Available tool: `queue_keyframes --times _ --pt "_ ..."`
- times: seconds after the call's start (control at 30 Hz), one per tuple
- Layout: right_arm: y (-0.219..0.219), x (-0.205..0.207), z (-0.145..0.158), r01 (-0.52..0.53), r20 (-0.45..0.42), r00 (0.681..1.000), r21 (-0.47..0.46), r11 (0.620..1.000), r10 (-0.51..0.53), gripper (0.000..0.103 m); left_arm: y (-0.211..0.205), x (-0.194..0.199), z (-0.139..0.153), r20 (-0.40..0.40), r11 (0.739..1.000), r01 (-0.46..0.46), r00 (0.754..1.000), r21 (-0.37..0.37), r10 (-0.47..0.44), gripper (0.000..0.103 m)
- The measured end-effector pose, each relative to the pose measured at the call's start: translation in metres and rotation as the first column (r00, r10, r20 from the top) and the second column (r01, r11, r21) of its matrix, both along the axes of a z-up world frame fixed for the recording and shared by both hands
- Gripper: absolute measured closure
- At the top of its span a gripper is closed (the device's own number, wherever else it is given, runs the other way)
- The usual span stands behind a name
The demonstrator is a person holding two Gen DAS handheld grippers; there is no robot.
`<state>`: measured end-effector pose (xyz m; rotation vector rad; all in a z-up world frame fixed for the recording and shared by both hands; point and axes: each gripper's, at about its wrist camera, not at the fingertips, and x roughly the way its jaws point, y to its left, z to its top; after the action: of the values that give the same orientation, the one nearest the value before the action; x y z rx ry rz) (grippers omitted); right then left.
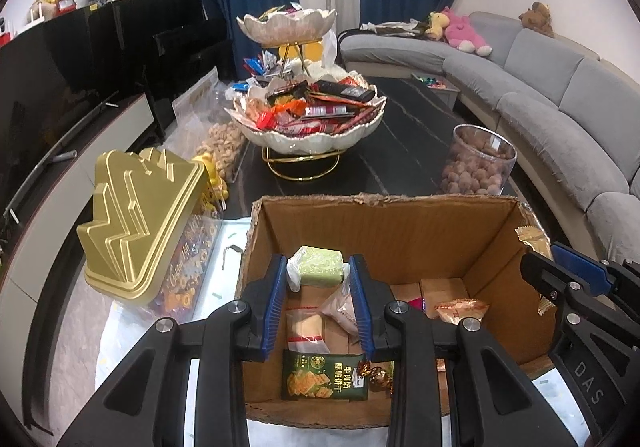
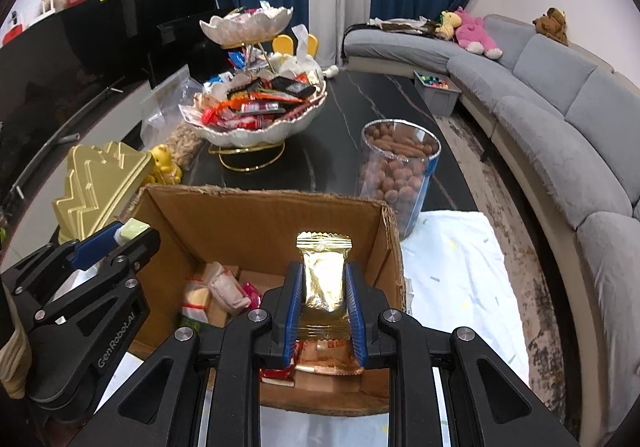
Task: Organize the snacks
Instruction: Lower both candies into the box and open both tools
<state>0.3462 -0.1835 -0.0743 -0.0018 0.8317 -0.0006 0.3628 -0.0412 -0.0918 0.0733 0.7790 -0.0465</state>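
Observation:
My left gripper [image 1: 319, 271] is shut on a pale green wrapped snack [image 1: 318, 267] and holds it over the open cardboard box [image 1: 384, 225]. My right gripper [image 2: 323, 279] is shut on a gold foil snack packet [image 2: 323, 271] above the same box [image 2: 260, 215]. Inside the box lie several snacks, among them a green cracker pack [image 1: 324, 377] and a clear-wrapped biscuit pack [image 1: 306, 329]. The right gripper shows at the right edge of the left wrist view [image 1: 560, 267]; the left gripper shows at the left of the right wrist view [image 2: 120, 243].
A two-tier shell-shaped snack stand [image 1: 308, 127] full of wrappers stands on the dark table beyond the box. A clear jar of brown nuts [image 2: 396, 171] stands at the right. A gold tin lid [image 1: 136, 223] leans at the left. A grey sofa [image 2: 560, 119] curves along the right.

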Motion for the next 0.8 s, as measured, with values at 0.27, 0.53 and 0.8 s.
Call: queue_keyframes --times 0.27,0.53,0.8 --pt "0.001 -0.001 0.000 -0.006 0.009 1.000 -0.016 1.000 0.006 0.077 0.001 -0.002 0.001 0.001 1.000 -0.005 1.000 0.003 0.005 0.050" --pt "0.001 -0.009 0.013 0.015 0.045 0.999 -0.031 0.999 -0.014 0.037 0.007 -0.011 0.010 0.024 1.000 -0.021 1.000 0.009 0.021 0.028" --pt "-0.007 -0.018 0.023 0.058 0.049 0.997 -0.025 0.998 -0.056 0.029 0.011 -0.022 0.022 0.051 0.999 -0.037 0.998 0.020 0.036 0.015"
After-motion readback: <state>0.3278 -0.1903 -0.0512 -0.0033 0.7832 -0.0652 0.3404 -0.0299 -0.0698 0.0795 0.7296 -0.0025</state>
